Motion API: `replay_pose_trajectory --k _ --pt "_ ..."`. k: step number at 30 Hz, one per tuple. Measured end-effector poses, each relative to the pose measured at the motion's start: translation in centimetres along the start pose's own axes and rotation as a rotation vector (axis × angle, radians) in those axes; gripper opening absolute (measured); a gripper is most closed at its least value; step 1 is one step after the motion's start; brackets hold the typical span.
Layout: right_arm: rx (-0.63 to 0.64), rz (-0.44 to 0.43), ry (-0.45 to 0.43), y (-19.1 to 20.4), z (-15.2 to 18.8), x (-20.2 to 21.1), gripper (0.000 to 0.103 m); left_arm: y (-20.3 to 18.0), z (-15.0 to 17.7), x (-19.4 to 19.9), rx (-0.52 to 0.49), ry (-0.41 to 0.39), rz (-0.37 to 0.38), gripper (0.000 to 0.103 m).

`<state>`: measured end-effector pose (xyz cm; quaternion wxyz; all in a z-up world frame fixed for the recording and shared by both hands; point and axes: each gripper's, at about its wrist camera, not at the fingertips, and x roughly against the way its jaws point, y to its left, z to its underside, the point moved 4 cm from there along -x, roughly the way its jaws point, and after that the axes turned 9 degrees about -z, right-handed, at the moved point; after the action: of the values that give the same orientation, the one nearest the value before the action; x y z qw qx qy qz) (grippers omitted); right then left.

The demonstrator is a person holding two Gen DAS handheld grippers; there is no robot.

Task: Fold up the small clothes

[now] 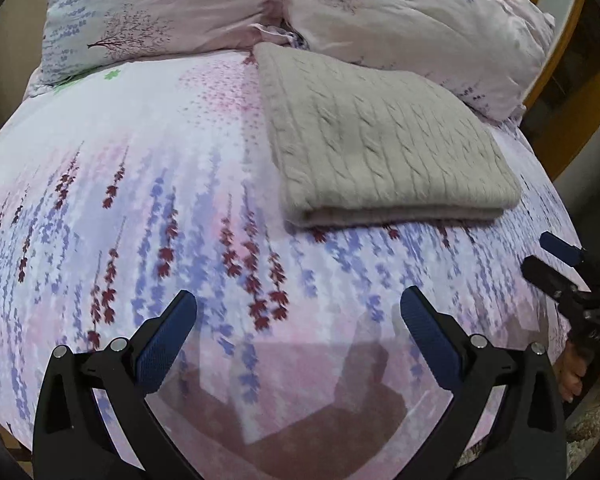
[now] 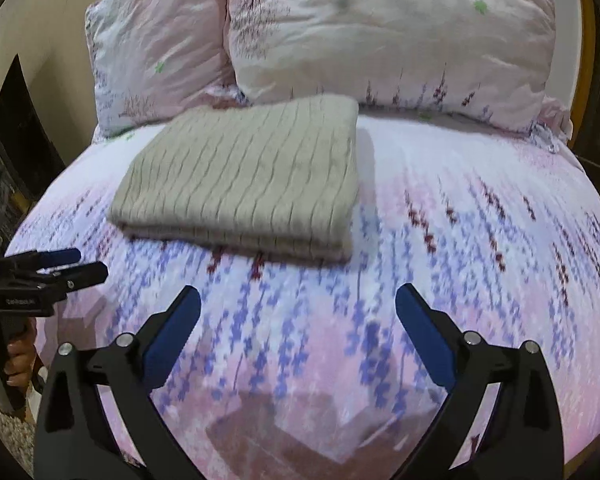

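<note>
A grey cable-knit sweater (image 1: 376, 140) lies folded into a flat rectangle on the bed, just in front of the pillows; it also shows in the right wrist view (image 2: 248, 176). My left gripper (image 1: 298, 304) is open and empty, held above the floral sheet well short of the sweater's near edge. My right gripper (image 2: 298, 300) is open and empty too, above the sheet in front of the sweater. The right gripper shows at the right edge of the left wrist view (image 1: 550, 258), and the left gripper at the left edge of the right wrist view (image 2: 82, 264).
The bed is covered by a pink and lilac floral sheet (image 1: 140, 184). Two pink floral pillows (image 2: 388, 36) (image 2: 156, 52) lie at the head. A wooden bed frame (image 1: 568, 80) runs along the far right. Carpet (image 2: 4, 432) shows beside the bed.
</note>
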<state>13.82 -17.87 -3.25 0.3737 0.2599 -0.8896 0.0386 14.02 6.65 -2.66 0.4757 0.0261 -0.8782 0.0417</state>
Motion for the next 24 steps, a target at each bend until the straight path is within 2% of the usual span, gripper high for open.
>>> replay_pose_trajectory --k 5,11,21,24 --pt "0.009 0.03 0.044 0.3 1.1 -1.0 0.098 -0.9 0.7 -0.4 -0.056 0.027 -0.082 0.102" --pt "0.043 0.076 0.084 0.5 1.6 -1.8 0.098 -1.2 1.0 -0.4 -0.084 0.032 -0.117 0.102" --pt "0.046 0.072 0.154 0.4 2.2 -2.6 0.098 -1.4 1.2 -0.7 -0.126 0.042 -0.123 0.102" --pt "0.056 0.063 0.173 0.2 2.2 -2.6 0.101 -1.3 1.2 -0.7 -0.138 0.044 -0.118 0.102"
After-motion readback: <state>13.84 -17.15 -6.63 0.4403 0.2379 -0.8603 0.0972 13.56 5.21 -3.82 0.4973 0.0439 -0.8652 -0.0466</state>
